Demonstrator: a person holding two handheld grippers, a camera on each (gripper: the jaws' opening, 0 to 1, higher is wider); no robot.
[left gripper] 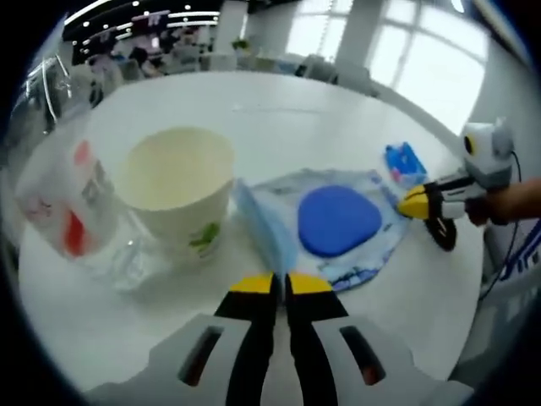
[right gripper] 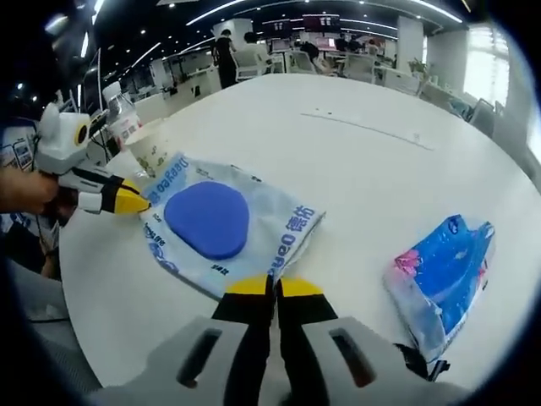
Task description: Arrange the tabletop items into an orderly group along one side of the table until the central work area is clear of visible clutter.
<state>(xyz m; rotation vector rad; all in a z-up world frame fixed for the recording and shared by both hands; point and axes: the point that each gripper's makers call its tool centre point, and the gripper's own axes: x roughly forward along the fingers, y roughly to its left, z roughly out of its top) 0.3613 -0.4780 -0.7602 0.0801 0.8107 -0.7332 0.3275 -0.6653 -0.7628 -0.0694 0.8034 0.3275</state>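
Observation:
A flat wet-wipes pack (left gripper: 338, 222) with a round blue lid lies on the white round table (left gripper: 279, 110). My left gripper (left gripper: 281, 286) is shut, its yellow tips pinching the pack's near edge. My right gripper (left gripper: 414, 205) comes in from the right, shut on the pack's opposite edge. In the right gripper view, the pack (right gripper: 207, 218) lies just beyond my right gripper (right gripper: 275, 289), and my left gripper (right gripper: 131, 200) pinches its far left corner. A paper cup (left gripper: 177, 182) stands left of the pack. A small blue tissue packet (right gripper: 444, 275) lies apart from it.
A clear plastic bottle (left gripper: 68, 203) with a red label stands left of the cup, near the table's edge. The cup (right gripper: 152, 144) and bottle (right gripper: 118, 114) stand behind the left gripper. The blue packet (left gripper: 404, 162) lies near the right gripper. Office desks and chairs stand beyond.

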